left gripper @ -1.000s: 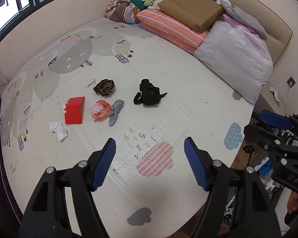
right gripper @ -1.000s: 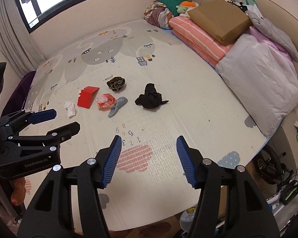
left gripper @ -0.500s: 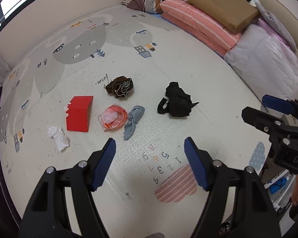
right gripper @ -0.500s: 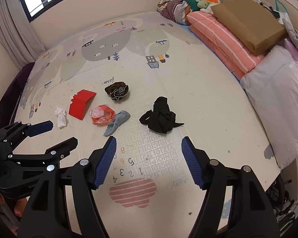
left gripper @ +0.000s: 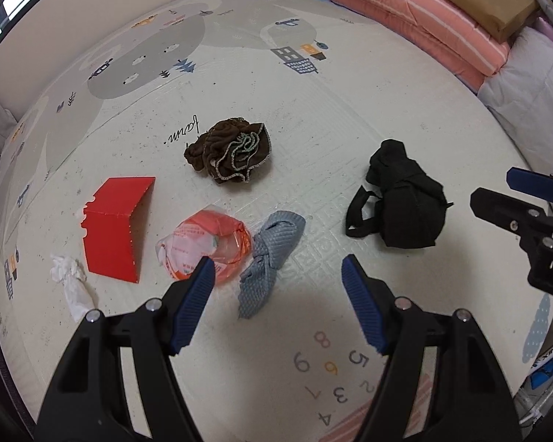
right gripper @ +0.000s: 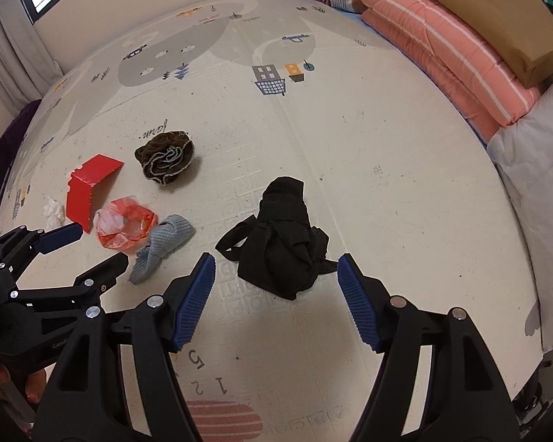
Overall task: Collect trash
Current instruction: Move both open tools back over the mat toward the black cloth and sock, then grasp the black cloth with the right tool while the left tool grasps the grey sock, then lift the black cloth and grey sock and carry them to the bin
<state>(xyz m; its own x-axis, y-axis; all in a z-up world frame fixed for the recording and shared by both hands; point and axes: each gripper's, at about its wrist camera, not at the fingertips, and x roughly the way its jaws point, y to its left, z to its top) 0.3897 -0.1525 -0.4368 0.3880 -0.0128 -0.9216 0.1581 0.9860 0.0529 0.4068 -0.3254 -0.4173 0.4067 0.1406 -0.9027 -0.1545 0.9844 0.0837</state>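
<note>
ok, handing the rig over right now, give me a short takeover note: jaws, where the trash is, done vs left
Left gripper: jaws open, empty, above the mat, aimed between the orange wrapper and the grey cloth.
Right gripper: jaws open, empty, over the black garment.
On the mat, left to right: white tissue, red box, orange wrapper, grey cloth, black garment; brown cloth lies farther back.
Done: nothing picked up; every item lies on the mat.
Left: tissue, box and wrapper look like the trash. No bin in view.
</note>
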